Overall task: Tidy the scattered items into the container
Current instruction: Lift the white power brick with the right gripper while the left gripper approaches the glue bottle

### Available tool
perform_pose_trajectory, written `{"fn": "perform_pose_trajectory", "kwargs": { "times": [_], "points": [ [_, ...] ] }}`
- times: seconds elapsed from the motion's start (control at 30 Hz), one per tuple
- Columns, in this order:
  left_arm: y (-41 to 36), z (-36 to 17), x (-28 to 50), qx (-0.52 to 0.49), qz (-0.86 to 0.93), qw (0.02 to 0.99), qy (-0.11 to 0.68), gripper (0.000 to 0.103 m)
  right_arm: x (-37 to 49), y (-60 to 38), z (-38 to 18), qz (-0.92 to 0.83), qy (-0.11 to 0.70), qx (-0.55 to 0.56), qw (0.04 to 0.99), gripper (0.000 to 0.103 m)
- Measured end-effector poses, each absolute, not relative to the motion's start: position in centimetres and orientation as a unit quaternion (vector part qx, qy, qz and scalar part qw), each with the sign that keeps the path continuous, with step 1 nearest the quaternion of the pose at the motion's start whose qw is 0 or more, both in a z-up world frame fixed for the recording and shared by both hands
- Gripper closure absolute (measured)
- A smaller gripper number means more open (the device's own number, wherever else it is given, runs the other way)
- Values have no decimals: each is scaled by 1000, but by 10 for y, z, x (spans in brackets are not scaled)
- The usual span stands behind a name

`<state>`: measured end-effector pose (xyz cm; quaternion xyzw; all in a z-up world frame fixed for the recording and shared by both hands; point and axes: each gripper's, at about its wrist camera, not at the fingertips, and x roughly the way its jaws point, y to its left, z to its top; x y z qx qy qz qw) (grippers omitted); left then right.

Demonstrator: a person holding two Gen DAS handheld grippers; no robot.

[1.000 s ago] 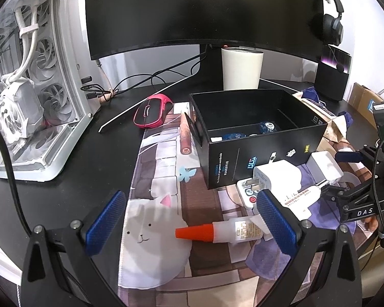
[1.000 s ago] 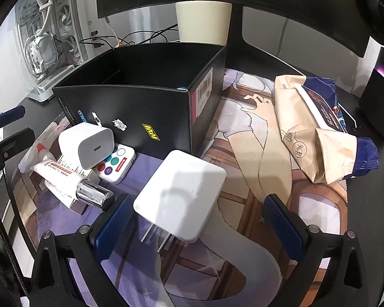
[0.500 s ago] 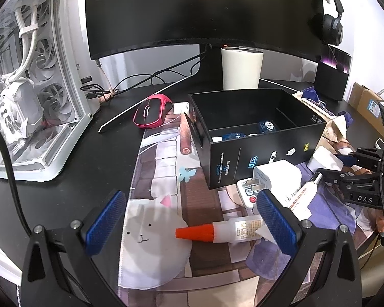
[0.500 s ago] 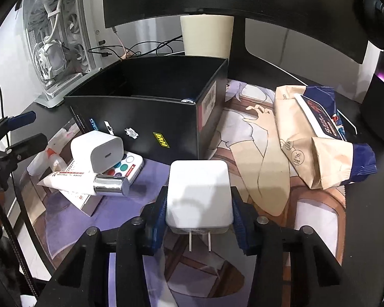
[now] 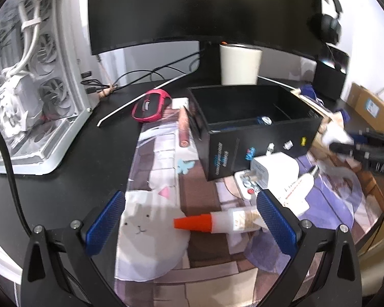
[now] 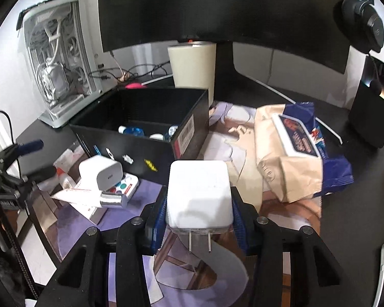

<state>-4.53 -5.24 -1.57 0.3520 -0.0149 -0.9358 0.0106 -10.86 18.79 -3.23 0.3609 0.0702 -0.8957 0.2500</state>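
Lifted since a second ago: white charger (image 6: 199, 194), clenched in your right tongs (image 6: 199, 204). Left tongs (image 5: 189, 221) released. Next: black box (image 6: 151, 117).

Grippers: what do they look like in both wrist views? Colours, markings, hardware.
Both alike: left gripper and right gripper have matte black angular frames with triangular cutouts, silver round screw heads, and blue knurled pads on the jaws. White "DAS" lettering shows on the right one's body.

Black desk (image 5: 71, 179), white wall (image 5: 140, 58)
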Motion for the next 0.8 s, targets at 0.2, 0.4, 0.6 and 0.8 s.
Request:
{"fn": "perform_pose_trajectory", "kwargs": {
  "times": [0.2,0.4,0.6,0.8],
  "points": [
    [-48,-18,-43,345,-936,11,-60,0,-107,199,-20,-902,54,347,250,59],
    [-56,-29,-46,364,-930,18,-42,0,-105,201,-18,-903,50,345,252,59],
    [-51,-37,-50,372,-927,11,-35,0,-102,200,-17,-902,53,344,256,59],
    [-36,-38,-49,372,-927,-8,-49,0,-101,199,-16,-901,56,344,259,59]
  ]
}}
